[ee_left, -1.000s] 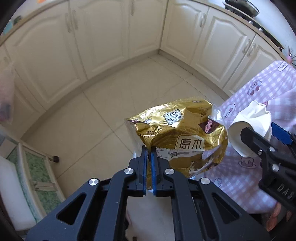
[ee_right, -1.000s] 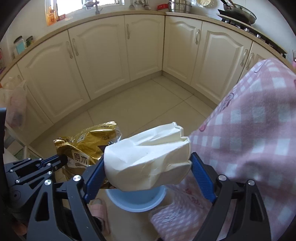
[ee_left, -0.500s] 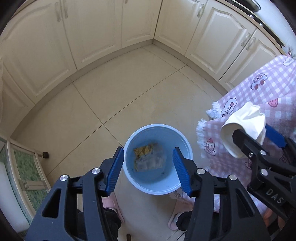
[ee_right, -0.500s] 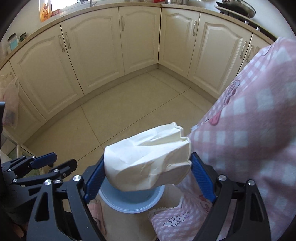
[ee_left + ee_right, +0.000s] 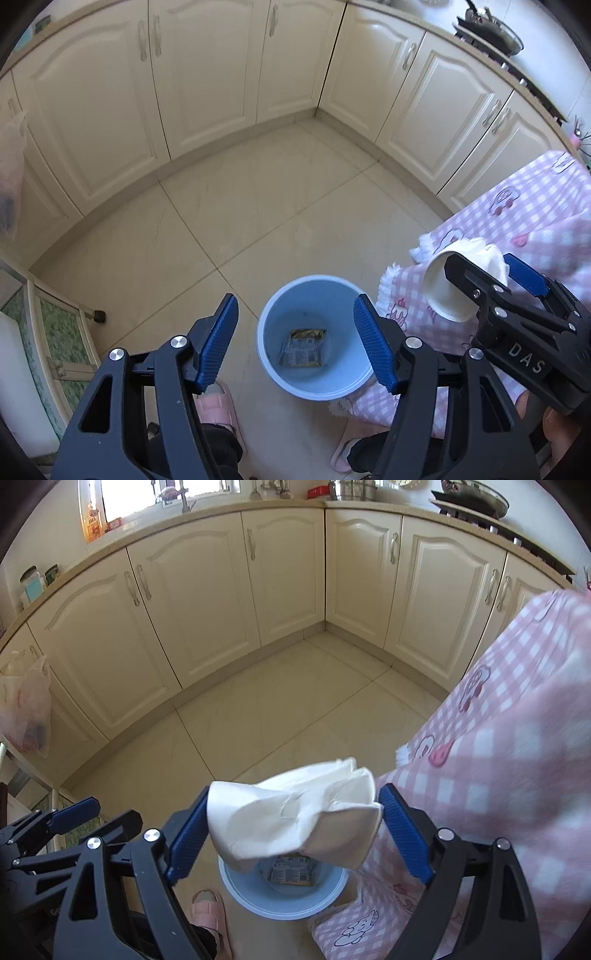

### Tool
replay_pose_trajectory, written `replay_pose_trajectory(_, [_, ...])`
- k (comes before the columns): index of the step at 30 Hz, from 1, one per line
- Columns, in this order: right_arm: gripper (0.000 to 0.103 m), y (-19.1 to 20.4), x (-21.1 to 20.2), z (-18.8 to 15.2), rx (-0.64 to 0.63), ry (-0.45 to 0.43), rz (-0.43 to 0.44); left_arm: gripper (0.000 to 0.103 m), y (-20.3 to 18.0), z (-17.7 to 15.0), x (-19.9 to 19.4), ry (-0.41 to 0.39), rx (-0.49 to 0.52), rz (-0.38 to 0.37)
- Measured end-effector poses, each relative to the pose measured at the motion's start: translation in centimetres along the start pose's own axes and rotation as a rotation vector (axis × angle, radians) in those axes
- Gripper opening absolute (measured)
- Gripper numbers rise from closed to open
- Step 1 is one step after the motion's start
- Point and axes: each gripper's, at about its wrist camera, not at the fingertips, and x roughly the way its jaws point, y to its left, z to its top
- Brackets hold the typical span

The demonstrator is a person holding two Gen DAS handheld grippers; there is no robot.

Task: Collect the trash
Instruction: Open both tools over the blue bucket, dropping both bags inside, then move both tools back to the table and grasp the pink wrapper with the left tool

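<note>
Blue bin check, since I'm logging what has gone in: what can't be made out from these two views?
- Blue bin, right wrist view: the crushed paper cup in the right gripper covers its far rim and part of the inside.
- Wrapper in the bin, left wrist view: print too small to read.
- Left gripper: jaws opening, nothing between.

Bin: smooth blue plastic, foil wrapper inside it. Cup: matt creased paper. Cloth beside bin: soft woven check. Floor: glossy tile.
</note>
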Motion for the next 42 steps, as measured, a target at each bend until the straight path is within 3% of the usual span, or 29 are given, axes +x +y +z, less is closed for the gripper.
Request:
replay_pose_trajectory(6, [0.089,0.0,-4.8,1.3,-0.017,-0.092,-0.017,0.067,-0.9,0.4,-4.5,-0.086,0.01,-0.028])
replay_pose_trajectory(13, [0.089,-1.5,-13.9,1.8,-0.004,-0.23,-0.08,0.068,-3.8,0.4,-10.9,-0.19,0.054,-0.1])
replay_pose_trajectory(21, [0.09,-6.7,-25.3,-0.7,0.074,-0.392,-0.161,0.074,-12.9,-0.8,-17.4,-0.31,0.234,-0.211])
replay_pose_trajectory(25, [0.09,-10.7,-28.4,-3.1,0.131,-0.42,-0.229,0.075,-17.3,-1.9,-18.2,-0.314,0.333,-0.253])
replay_pose_trajectory(34, [0.09,-20.3,-29.6,-6.5,0.297,-0.382,-0.348,0.075,-25.0,-2.1,-15.5,-0.25,0.443,-0.298])
replay_pose_trajectory(38, [0.09,-23.0,-28.5,-6.7,0.365,-0.337,-0.292,0.075,-27.4,-1.8,-13.8,-0.216,0.46,-0.302])
replay_pose_trajectory(42, [0.09,-23.9,-27.9,-6.1,0.36,-0.314,-0.301,0.075,-28.9,-1.3,-12.8,-0.191,0.459,-0.313])
